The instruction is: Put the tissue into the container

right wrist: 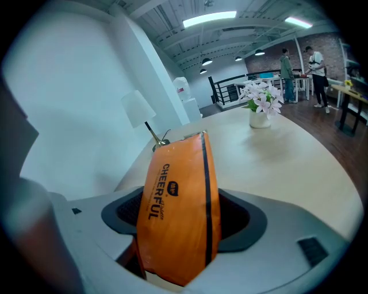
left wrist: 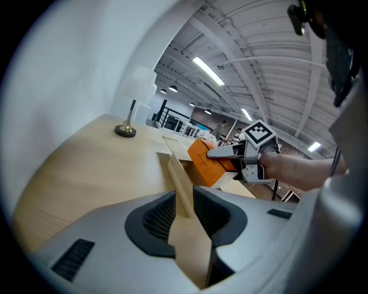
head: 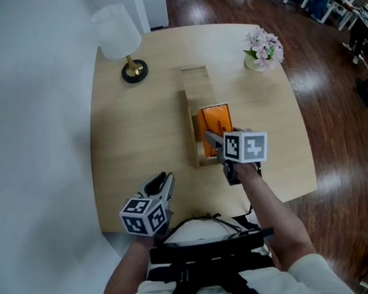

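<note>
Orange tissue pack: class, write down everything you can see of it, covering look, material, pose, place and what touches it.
The tissue pack is soft and orange, glossy like plastic film, with a dark stripe along one edge and dark print reading CHEERFUL. It stands on edge, tilted, clamped between the pads of the right gripper, the only thing seen touching it. It hangs over the near end of the open wooden box on the table; whether it touches the box cannot be told.

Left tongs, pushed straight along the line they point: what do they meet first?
Probably the side wall of the wooden container, which lines up with the gap of the left tongs; depth is uncertain.
</note>
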Demonstrator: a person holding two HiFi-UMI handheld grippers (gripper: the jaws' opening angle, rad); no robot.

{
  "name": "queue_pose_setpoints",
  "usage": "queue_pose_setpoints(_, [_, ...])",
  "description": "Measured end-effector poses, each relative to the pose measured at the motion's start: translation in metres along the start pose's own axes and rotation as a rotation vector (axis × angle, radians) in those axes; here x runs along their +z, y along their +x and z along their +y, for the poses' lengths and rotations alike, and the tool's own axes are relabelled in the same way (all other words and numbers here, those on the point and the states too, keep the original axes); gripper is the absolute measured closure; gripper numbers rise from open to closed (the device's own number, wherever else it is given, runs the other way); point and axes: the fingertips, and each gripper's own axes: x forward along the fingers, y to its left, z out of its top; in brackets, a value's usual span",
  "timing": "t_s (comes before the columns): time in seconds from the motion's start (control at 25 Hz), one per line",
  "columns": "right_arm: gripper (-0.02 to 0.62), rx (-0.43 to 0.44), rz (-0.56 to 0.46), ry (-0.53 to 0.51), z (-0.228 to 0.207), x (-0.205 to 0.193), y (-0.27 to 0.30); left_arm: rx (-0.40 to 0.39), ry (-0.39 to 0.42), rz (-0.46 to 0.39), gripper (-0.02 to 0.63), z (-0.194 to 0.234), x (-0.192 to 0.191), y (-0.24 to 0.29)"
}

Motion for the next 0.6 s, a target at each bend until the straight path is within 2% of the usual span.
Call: queue_pose_setpoints(0.6, [0.224, -0.053, 0.058, 0.010, 0.005, -0.026, 0.033, -0.027, 0.014, 0.018, 0.525, 0.012, 0.000, -0.005])
